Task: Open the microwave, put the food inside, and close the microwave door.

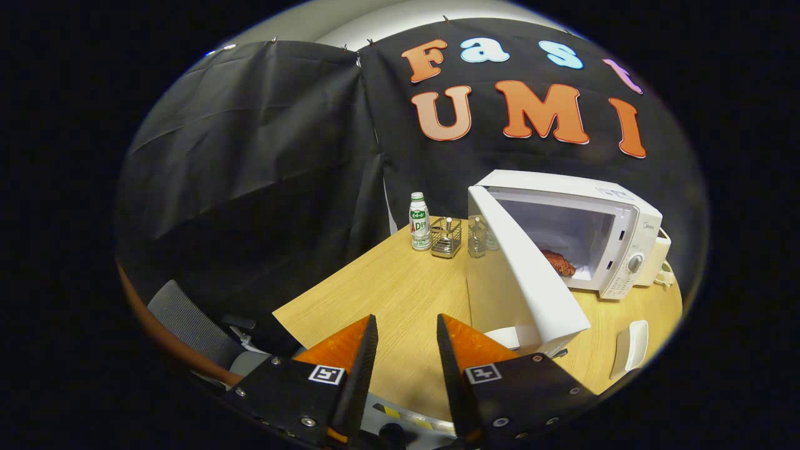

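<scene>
Microwave [600, 250] stands open on the worktop [400, 294], with the food [558, 262] inside it.

The gripper [406, 350] has its jaws released, with a gap between them and nothing held; they hang over the worktop, well apart from the microwave. The microwave door [531, 275] swings out toward the jaws. Beside the microwave, on its door side, stand a small bottle [419, 222] and a wire rack [446, 238]. A flat white object [630, 347] lies in front of the microwave.

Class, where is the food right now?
In the gripper view, the food lies inside the microwave, behind its open door, well beyond the open, empty gripper.
</scene>
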`<state>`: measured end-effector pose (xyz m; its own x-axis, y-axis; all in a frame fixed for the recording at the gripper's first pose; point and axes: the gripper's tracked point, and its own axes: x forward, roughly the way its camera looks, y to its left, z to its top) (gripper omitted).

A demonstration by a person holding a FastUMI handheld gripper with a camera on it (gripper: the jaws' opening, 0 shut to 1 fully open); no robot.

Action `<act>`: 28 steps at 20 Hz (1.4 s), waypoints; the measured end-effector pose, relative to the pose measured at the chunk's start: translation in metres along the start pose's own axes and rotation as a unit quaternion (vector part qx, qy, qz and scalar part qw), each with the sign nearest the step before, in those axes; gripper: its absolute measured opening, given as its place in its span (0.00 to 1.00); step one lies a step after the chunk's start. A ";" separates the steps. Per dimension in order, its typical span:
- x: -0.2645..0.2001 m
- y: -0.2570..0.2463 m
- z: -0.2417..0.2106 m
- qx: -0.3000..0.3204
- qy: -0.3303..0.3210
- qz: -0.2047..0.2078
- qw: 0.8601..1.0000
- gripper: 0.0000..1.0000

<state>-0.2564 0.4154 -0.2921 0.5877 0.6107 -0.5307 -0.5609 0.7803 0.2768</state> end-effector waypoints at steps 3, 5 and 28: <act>0.002 -0.027 -0.008 0.006 0.021 -0.013 1.000 0.46; 0.008 -0.051 -0.006 0.007 0.032 -0.030 0.999 0.44; 0.084 -0.324 0.046 0.054 -0.015 -0.270 0.961 0.25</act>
<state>0.0020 0.2200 -0.3895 0.7934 0.1142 -0.5978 -0.1055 0.9932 0.0497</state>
